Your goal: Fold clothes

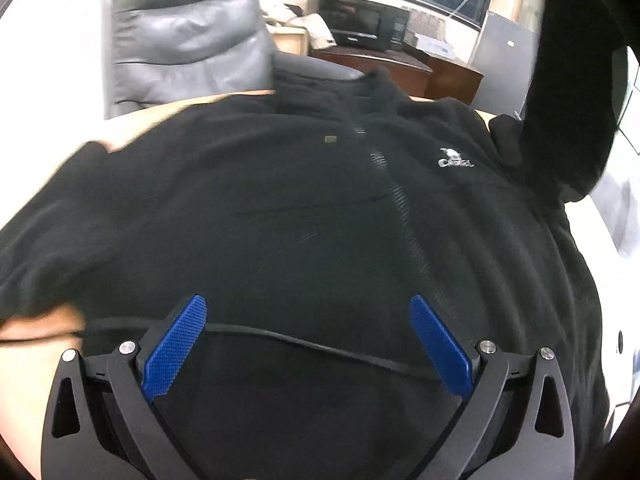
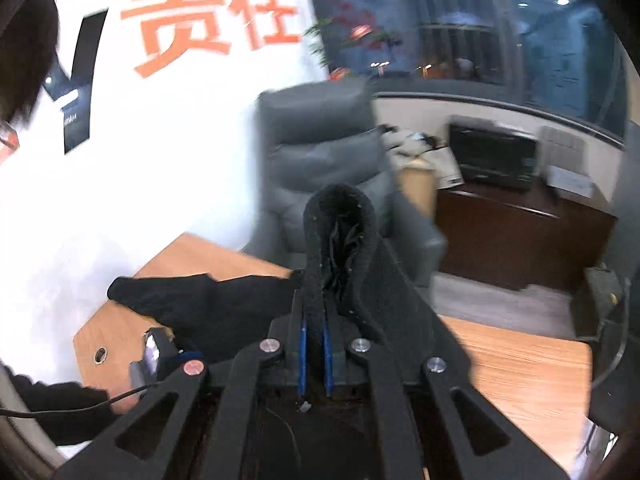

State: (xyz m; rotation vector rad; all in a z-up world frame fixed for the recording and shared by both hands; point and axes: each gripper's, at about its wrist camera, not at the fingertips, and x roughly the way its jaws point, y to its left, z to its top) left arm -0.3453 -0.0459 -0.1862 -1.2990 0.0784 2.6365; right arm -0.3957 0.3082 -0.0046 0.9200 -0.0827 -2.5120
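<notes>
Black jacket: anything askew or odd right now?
Nothing looks damaged. The black jacket lies front-up on the wooden table, zipper closed. Its right sleeve is lifted off the table, cuff pinched in the right tongs. The left tongs hover open over the hem.

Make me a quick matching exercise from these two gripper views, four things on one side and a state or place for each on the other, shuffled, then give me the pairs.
Things:
1. left gripper
2. right gripper
3. black jacket
4. grey armchair

States or places:
A. behind the wooden table
B. spread flat, zip up
C. open, holding nothing
D. shut on a raised cuff

Pairs: 1-C, 2-D, 3-B, 4-A
</notes>
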